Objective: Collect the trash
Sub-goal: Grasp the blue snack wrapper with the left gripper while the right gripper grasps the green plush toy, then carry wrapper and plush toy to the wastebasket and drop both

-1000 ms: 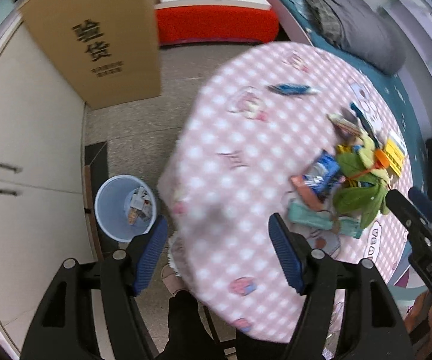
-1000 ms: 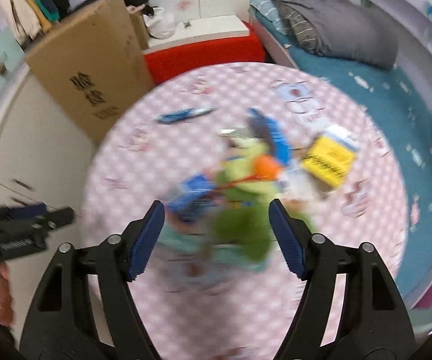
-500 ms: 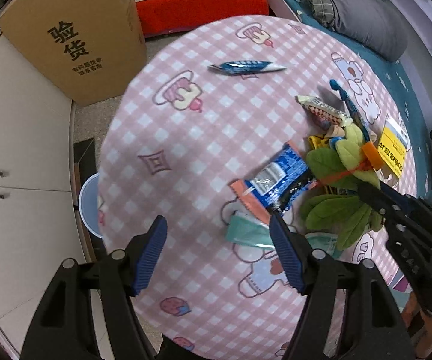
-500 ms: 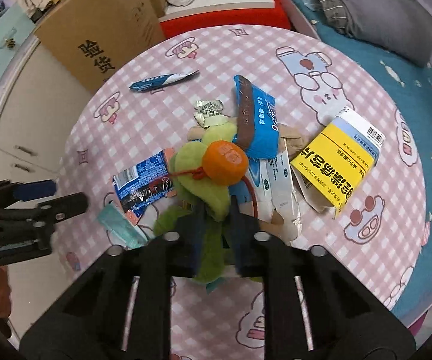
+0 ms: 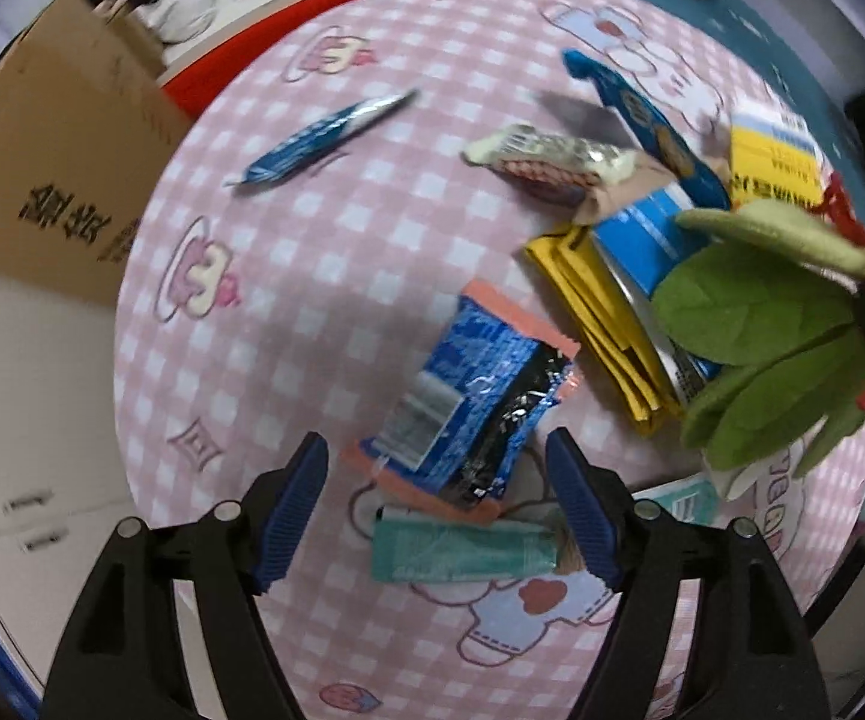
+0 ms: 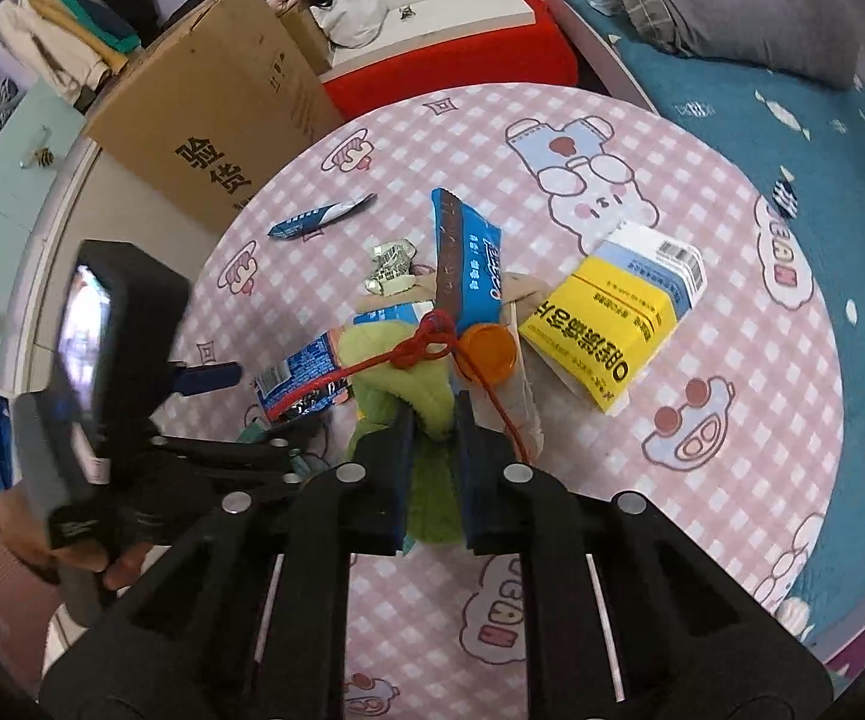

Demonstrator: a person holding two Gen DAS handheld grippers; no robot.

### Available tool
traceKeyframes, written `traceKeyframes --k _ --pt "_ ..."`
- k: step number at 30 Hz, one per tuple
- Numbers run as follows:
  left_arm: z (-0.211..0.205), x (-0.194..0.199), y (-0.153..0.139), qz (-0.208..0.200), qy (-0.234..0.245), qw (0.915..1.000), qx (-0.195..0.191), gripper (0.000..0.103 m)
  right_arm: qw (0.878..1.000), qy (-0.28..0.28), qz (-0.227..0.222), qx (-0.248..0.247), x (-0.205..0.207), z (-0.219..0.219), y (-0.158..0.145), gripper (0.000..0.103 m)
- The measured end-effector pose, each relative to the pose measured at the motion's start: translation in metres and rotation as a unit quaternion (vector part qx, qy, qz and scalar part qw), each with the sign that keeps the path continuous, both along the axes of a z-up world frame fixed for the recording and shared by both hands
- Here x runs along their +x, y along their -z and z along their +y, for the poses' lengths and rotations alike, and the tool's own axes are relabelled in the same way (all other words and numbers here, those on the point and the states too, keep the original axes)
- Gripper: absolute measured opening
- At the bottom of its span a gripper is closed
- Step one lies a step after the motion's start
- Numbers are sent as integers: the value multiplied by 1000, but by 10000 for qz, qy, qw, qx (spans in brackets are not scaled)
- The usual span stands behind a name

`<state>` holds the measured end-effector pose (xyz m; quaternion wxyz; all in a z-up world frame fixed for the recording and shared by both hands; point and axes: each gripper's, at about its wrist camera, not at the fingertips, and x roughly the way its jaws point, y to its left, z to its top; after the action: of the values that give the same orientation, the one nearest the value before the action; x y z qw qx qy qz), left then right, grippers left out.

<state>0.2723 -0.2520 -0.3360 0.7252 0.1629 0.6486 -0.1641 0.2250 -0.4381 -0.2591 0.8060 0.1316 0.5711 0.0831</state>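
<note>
A: Right gripper (image 6: pixel 432 420) — status?
B: Clamped on the green felt toy (image 6: pixel 426 384), jaws pressed together on its leafy part. Orange cap (image 6: pixel 486 353) and red cord (image 6: pixel 372 363) attached to it, seen just ahead of the jaws.

A: Left gripper (image 5: pixel 438 504)?
B: Pointed down over the bench (image 5: pixel 324 276), jaws closing but wide apart. Nothing pinched. Blue foil wrapper (image 5: pixel 468 396) lying flat between and just ahead of the fingers (image 5: pixel 294 498); teal packet (image 5: pixel 462 546) directly below it, between the pads, touching the wrapper's edge.

A: Remaining trash on the bench?
B: Slim blue wrapper (image 5: pixel 324 138) alone toward the far left, well apart from the rest. Crumpled silver wrapper (image 5: pixel 546 153) near the middle. Tall blue snack bag (image 6: pixel 468 264) leaning beside it. Yellow folded packet (image 5: pixel 600 324) and a blue carton (image 5: pixel 648 234) stacked under the green toy's leaves. Yellow-and-white box (image 6: pixel 618 324) lying on its side to the right, just beside the orange cap.

A: Surroundings?
B: Cardboard box (image 6: pixel 216 120) standing off the bench's far left edge. Bed with teal cover (image 6: pixel 822 120) to the right. Hand (image 6: pixel 120 564) on the left gripper's handle visible at lower left of the right wrist view.
</note>
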Motion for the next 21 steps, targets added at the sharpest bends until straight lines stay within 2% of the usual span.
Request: traceKeyframes --k 1,5,6,9,12,13,17,21 --pt "-3 0 1 -1 84 10000 14 58 10000 34 13 37 -1 -2 0 13" --pt "-8 0 4 -55 212 9997 52 49 9996 202 54 192 -6 -5 -3 13" --pt "-8 0 2 -105 236 9997 10 43 9996 215 49 196 -7 -5 -5 13" --pt "-1 0 -9 -151 111 9993 -328 32 9994 267 21 226 -10 0 -10 13" --pt "14 -3 -20 -194 -125 9972 -716 28 9993 284 -47 229 -13 11 -18 13" --pt "20 -4 -25 -212 -192 9961 -838 21 9994 277 -69 219 -14 15 -20 13" --pt "56 -17 -41 -253 -527 9901 -1278 21 9993 222 -212 195 -16 39 -33 13" --pt "91 -20 -56 -343 -738 9851 -1513 21 9991 88 -391 161 -18 72 -48 13"
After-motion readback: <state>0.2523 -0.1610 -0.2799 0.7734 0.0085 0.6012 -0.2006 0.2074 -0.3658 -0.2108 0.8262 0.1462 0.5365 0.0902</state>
